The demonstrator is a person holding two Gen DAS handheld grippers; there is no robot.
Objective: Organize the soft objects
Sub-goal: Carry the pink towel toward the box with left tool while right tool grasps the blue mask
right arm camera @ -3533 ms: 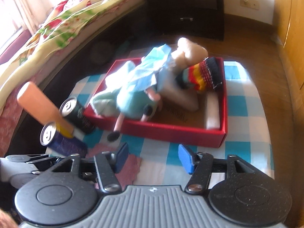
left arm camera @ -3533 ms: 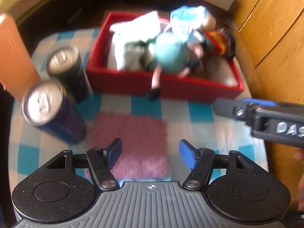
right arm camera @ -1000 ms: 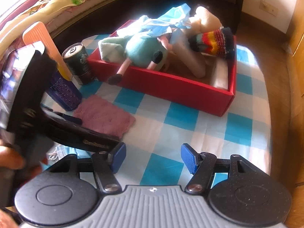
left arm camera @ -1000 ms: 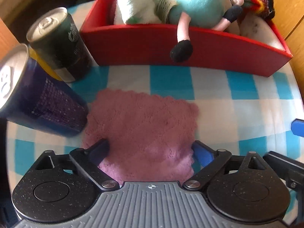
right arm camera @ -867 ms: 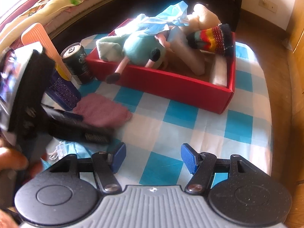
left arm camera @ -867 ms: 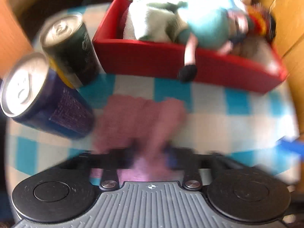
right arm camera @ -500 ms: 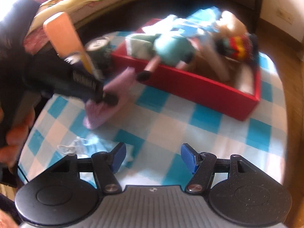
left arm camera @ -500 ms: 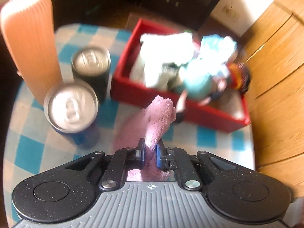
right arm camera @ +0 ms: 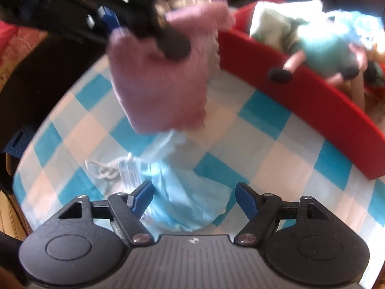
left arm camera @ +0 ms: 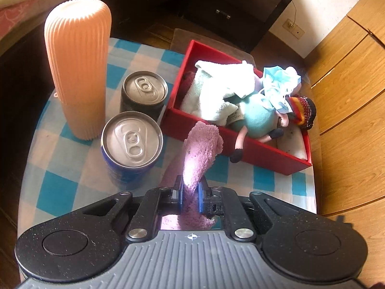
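My left gripper (left arm camera: pixel 190 193) is shut on a pink cloth (left arm camera: pixel 199 151) and holds it in the air, short of the red box (left arm camera: pixel 264 149). The cloth hangs below that gripper in the right wrist view (right arm camera: pixel 158 77). The box holds a white towel (left arm camera: pixel 221 94), a teal plush doll (left arm camera: pixel 257 118), a blue face mask (left arm camera: pixel 280 82) and a striped knit piece (left arm camera: pixel 303 113). My right gripper (right arm camera: pixel 194 198) is open, low over a light blue face mask (right arm camera: pixel 182 192) that lies on the checked tablecloth (right arm camera: pixel 276 149).
A blue can (left arm camera: pixel 131 144) and a dark can (left arm camera: pixel 144 96) stand left of the box, with a tall ribbed orange cylinder (left arm camera: pixel 78 72) behind them. A dark dresser (left arm camera: pixel 235 4) and wooden cabinets (left arm camera: pixel 349 77) lie beyond the small round table.
My left gripper closed on the pink cloth and lifted it off the table toward the box. My right gripper moved down and left over the blue mask on the cloth.
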